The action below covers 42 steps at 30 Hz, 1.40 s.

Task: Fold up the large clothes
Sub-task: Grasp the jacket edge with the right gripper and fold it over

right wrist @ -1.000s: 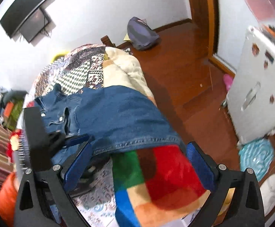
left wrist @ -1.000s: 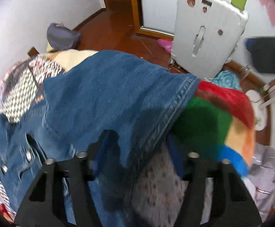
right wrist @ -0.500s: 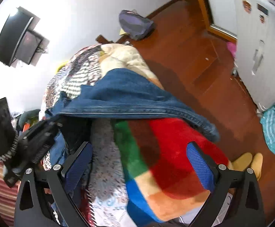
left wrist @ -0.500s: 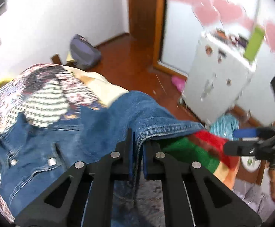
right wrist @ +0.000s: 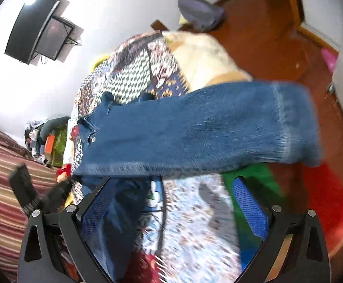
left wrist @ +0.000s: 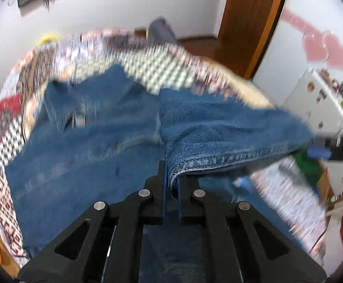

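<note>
Bed (right wrist: 209, 54): patchwork quilt on top, its far edge dropping to bare wooden floor (right wrist: 261, 30). Denim jacket (left wrist: 96, 151): spread over the quilt, one stitched hem lifted across the bed. Left hand-held gripper (left wrist: 171, 184): clamped tight on that hem. Right hand-held gripper (right wrist: 171, 202): jaws wide apart, holding nothing, just under the raised denim. No legible writing.
</note>
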Each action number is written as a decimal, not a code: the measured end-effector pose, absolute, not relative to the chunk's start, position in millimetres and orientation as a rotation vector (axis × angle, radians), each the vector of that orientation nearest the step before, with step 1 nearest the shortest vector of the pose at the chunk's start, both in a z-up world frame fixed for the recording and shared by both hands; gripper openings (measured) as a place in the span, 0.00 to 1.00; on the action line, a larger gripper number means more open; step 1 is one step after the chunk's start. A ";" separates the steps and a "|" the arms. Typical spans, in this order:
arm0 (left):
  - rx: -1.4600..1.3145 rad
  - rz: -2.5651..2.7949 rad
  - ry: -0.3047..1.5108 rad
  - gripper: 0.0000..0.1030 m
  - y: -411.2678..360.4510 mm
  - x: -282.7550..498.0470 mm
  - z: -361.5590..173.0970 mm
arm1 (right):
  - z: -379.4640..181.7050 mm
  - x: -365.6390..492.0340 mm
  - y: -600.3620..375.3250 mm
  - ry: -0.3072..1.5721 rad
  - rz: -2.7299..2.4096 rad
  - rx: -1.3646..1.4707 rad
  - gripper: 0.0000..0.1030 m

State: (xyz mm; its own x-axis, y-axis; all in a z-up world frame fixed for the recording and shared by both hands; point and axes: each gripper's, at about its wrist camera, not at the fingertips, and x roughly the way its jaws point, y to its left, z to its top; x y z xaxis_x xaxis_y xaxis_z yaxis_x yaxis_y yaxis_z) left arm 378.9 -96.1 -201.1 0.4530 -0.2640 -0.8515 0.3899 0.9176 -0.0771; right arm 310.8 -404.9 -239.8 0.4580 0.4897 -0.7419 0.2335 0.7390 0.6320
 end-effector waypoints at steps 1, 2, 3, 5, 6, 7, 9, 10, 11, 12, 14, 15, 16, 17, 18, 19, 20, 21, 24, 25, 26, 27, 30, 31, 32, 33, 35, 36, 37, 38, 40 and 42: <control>0.147 -0.409 1.051 0.07 -95.3 378.0 -211.7 | -246.4 315.9 -400.7 1.127 0.180 0.780 0.92; 0.167 -0.407 1.071 0.09 -95.0 377.0 -221.9 | -254.3 321.5 -395.5 1.148 0.183 0.801 0.89; 0.180 -0.407 1.081 0.10 -94.9 376.2 -227.8 | -260.2 324.8 -393.8 1.161 0.185 0.815 0.88; 0.193 -0.421 1.093 0.13 -95.3 373.2 -234.2 | -272.4 332.6 -387.3 1.185 0.166 0.842 0.83; 0.194 -0.426 1.092 0.18 -95.0 372.6 -234.8 | -274.7 335.7 -385.6 1.185 0.149 0.839 0.81; 0.193 -0.424 1.089 0.22 -93.0 372.1 -233.7 | -275.5 338.0 -384.7 1.181 0.131 0.828 0.76; 0.184 -0.411 1.087 0.45 -85.9 371.6 -231.0 | -273.7 343.0 -385.4 1.169 0.090 0.803 0.64; 0.166 -0.405 1.079 0.50 -78.4 371.0 -227.9 | -271.1 345.3 -386.8 1.154 0.071 0.791 0.56; 0.152 -0.405 1.072 0.57 -72.9 369.2 -225.0 | -267.8 346.8 -387.8 1.134 0.053 0.775 0.47; 0.133 -0.409 1.067 0.64 -66.0 367.4 -222.1 | -265.2 348.8 -389.7 1.124 0.041 0.760 0.41; 0.097 -0.401 1.060 0.65 -51.0 363.7 -214.9 | -255.9 350.9 -391.3 1.090 0.016 0.712 0.25; 0.096 -0.386 1.054 0.65 -45.3 362.5 -212.0 | -248.9 351.8 -391.4 1.067 0.004 0.683 0.22; 0.101 -0.359 1.043 0.65 -35.3 360.0 -208.1 | -241.0 353.1 -390.6 1.038 -0.006 0.656 0.19; 0.104 -0.341 1.035 0.65 -28.6 357.3 -205.9 | -230.1 353.8 -388.8 1.003 -0.014 0.624 0.17; 0.104 -0.324 1.027 0.66 -21.5 356.6 -204.0 | -222.6 354.5 -387.4 0.981 -0.014 0.606 0.16; 0.107 -0.296 1.014 0.66 -10.0 358.0 -201.5 | -210.1 356.1 -384.0 0.947 -0.009 0.576 0.15; 0.112 -0.272 1.005 0.66 -1.5 358.0 -199.2 | -196.7 358.5 -379.2 0.916 -0.003 0.543 0.14; 0.117 -0.248 0.996 0.66 7.0 357.2 -197.2 | -183.9 361.8 -374.2 0.891 0.007 0.516 0.14; 0.114 -0.192 0.976 0.66 33.0 354.7 -193.3 | -144.5 371.2 -354.0 0.822 0.062 0.451 0.12; 0.107 -0.175 0.968 0.66 42.0 351.3 -190.8 | -128.0 374.7 -344.4 0.792 0.095 0.431 0.11; 0.097 -0.154 0.959 0.66 52.4 349.2 -188.3 | -111.4 377.5 -333.7 0.760 0.132 0.415 0.10; 0.091 -0.138 0.950 0.66 59.6 347.8 -186.7 | -97.4 380.3 -323.4 0.738 0.164 0.400 0.10; 0.061 -0.091 0.919 0.66 87.5 340.1 -180.2 | -60.7 388.2 -284.7 0.697 0.244 0.345 0.10; 0.046 -0.079 0.910 0.66 96.5 338.6 -178.2 | -50.1 392.0 -267.7 0.689 0.281 0.331 0.10; 0.029 -0.064 0.902 0.66 107.0 335.8 -176.1 | -39.9 396.5 -247.9 0.684 0.320 0.315 0.10; 0.017 -0.053 0.896 0.66 115.2 333.3 -174.6 | -34.9 398.4 -233.8 0.683 0.343 0.302 0.10; -0.017 -0.030 0.881 0.66 134.9 327.0 -171.3 | -26.3 403.8 -188.7 0.682 0.400 0.245 0.10; -0.030 -0.023 0.878 0.66 142.4 324.5 -170.0 | -27.7 406.6 -168.2 0.688 0.424 0.222 0.10; -0.050 -0.012 0.876 0.66 154.2 321.1 -168.8 | -31.0 409.0 -149.1 0.703 0.447 0.208 0.10; -0.057 -0.005 0.875 0.66 159.8 319.2 -168.1 | -38.5 412.8 -125.7 0.735 0.482 0.199 0.10; -0.070 0.017 0.871 0.66 177.7 311.2 -165.6 | -58.0 420.8 -87.8 0.809 0.537 0.208 0.10; -0.081 0.034 0.869 0.67 190.3 305.3 -165.0 | -86.3 428.0 -52.7 0.904 0.585 0.224 0.10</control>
State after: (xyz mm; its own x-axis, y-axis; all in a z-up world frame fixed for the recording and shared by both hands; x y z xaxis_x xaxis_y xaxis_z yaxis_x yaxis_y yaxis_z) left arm 305.3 190.3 -165.0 0.6453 -0.0030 -0.7639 -0.0628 0.9964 -0.0570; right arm 428.0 -52.7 -86.3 0.4769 0.5653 -0.6730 -0.3823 0.8229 0.4204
